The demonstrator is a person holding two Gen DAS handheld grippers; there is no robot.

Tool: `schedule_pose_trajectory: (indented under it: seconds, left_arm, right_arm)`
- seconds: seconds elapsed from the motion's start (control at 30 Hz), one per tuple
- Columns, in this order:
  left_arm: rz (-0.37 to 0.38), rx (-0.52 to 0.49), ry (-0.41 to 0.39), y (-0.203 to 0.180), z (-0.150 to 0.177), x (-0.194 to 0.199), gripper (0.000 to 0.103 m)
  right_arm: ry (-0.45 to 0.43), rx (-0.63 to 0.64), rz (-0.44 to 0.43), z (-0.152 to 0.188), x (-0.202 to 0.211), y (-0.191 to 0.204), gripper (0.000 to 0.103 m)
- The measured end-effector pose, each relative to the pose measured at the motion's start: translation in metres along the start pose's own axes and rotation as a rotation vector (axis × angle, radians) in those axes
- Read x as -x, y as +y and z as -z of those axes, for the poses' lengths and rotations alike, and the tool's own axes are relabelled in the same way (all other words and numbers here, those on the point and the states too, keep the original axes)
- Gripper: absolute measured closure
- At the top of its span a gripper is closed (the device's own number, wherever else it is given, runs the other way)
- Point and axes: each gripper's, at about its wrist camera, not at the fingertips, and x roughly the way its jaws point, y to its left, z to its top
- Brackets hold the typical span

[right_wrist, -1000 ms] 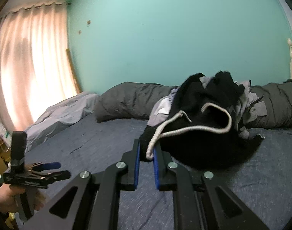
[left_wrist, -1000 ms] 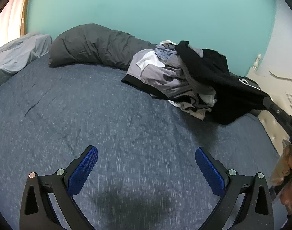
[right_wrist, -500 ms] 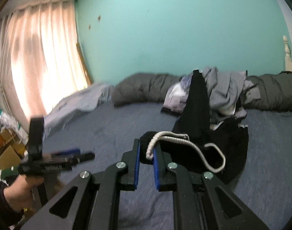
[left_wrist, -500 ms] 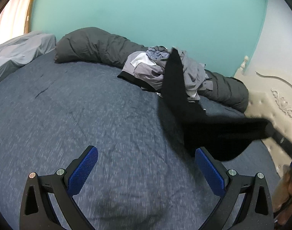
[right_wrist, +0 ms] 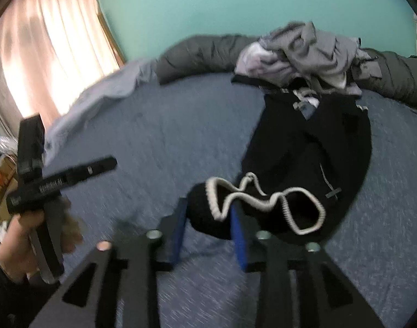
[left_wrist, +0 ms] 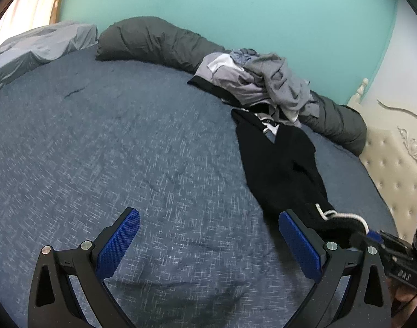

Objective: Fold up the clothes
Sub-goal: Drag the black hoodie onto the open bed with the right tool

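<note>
Wide bed under a mottled dark-blue sheet [left_wrist: 126,150], kept mostly bare in the middle, presumably as the folding surface. Along the far edge, against the teal wall, a long rolled dark-grey duvet [left_wrist: 159,41], out of the way. Leaning on it, a heap of crumpled grey and white clothes [left_wrist: 263,82], waiting their turn.

Trails from the foot of that heap toward the near right corner of the bed: a black drawstring garment [left_wrist: 279,164], stretched lengthwise and lying largely flat on the sheet, probably dragged clear so it can be spread alone. At its near end, the waistband with a looping white cord [right_wrist: 263,199].

Left gripper [left_wrist: 208,216] hovers over bare sheet just beside the garment, tongs spread wide and empty, likely ready to take the other side of the waistband.

Right gripper [right_wrist: 208,210] sits at the waistband, blue pads partly apart with black cloth bunched between them. Too blurred to say whether pinching or letting go.
</note>
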Motion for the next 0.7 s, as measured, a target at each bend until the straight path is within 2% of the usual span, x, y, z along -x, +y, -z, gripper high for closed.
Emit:
schedule_pose_trajectory:
  seconds: [0.13,0.2,0.3,0.43,0.53,0.7]
  left_arm:
    - [0.012,-0.006,0.009,0.004,0.011,-0.014,0.0]
    - [0.007,-0.012,0.019,0.007,0.016,-0.023,0.0]
    - [0.006,-0.002,0.03,0.012,0.023,-0.031,0.0]
    - [0.004,0.013,0.046,0.02,0.032,-0.04,0.0]
    - [0.0,0.014,0.076,0.025,0.038,-0.044,0.0]
    - [-0.007,0.02,0.104,0.03,0.043,-0.049,0.0]
  right_arm:
    - [0.054,0.033,0.039,0.019,0.008,-0.018,0.056]
    - [0.066,0.036,0.051,0.025,0.018,-0.028,0.055]
    - [0.055,0.02,0.074,0.024,0.032,-0.047,0.046]
    - [0.012,-0.068,0.1,0.009,0.036,-0.076,0.045]
    - [0.041,-0.098,0.137,0.0,0.017,-0.086,0.04]
    - [0.162,-0.068,0.202,-0.012,-0.039,-0.085,0.034]
